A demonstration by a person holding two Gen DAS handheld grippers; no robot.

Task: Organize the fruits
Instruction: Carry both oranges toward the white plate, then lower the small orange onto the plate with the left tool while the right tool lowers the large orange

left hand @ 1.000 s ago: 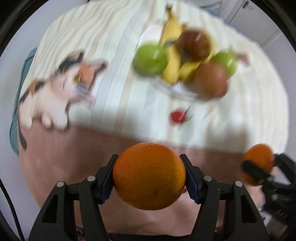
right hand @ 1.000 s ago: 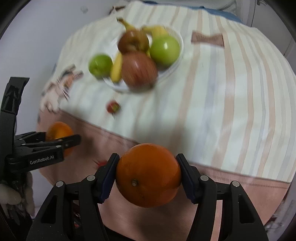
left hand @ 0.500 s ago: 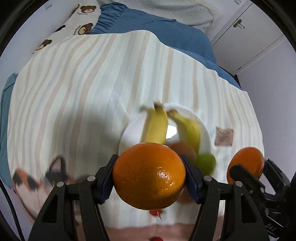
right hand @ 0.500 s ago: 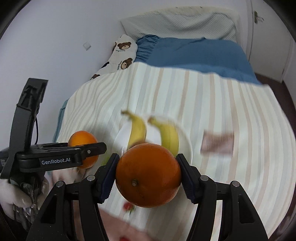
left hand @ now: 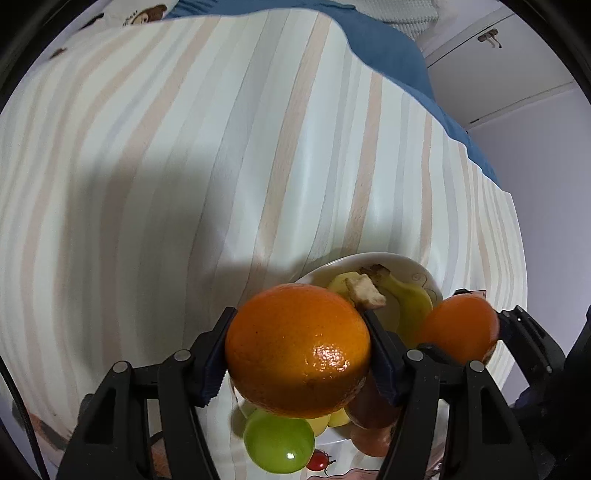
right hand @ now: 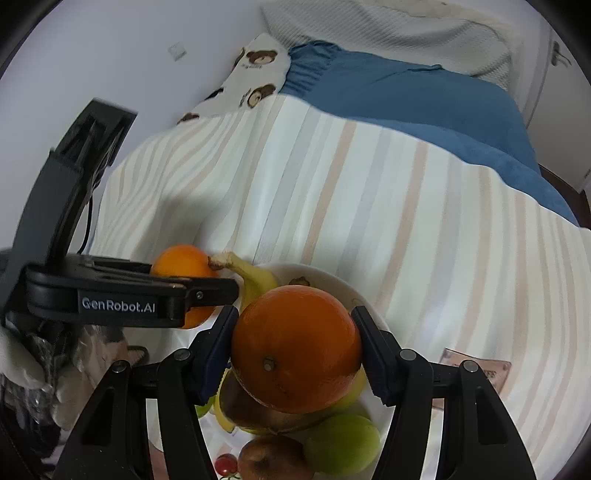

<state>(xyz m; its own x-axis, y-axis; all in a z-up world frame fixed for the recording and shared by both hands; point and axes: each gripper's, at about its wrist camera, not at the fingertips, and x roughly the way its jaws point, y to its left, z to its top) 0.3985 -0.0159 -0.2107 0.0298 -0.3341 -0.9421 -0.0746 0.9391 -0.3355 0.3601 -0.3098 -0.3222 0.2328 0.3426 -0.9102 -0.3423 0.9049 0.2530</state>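
gripping an orange [left hand: 297, 354] between its dark fingers [left hand: 210, 354], the left gripper [left hand: 298, 356] hung above a white plate [left hand: 424, 271] of fruit on a striped bedspread [left hand: 221, 147]; the fingers were clenched on the fruit's two sides. the right gripper [right hand: 293, 350] was likewise clamped on a second orange [right hand: 295, 349], its stem scar turned toward the lens, and it too hung over the plate [right hand: 332, 280]. seen from the right wrist, the left gripper [right hand: 199, 291] reached in from the left edge with its orange [right hand: 181, 260] just beside the tip of a banana [right hand: 251, 277]; whether the two touched could not be told. seen from the left wrist, the right gripper [left hand: 487, 332] entered from the right with its orange [left hand: 458, 332] near the plate's far rim.

on the plate lay bananas [left hand: 410, 302], their brown stem ends toward the far rim, with a green apple [right hand: 341, 443] and a brownish-red fruit [right hand: 273, 458] at the near side, partly hidden by the held oranges. another green apple [left hand: 279, 441] showed under the left gripper at the plate's near edge. a small red cherry tomato [left hand: 317, 461] lay on the bedspread just beside the plate's near rim.

beyond the striped cover were a blue blanket [right hand: 406, 96], a pillow printed with bears [right hand: 255, 77] and a pale ribbed pillow [right hand: 388, 33] against the wall. a white cupboard door [left hand: 491, 66] stood at the far right of the left wrist view
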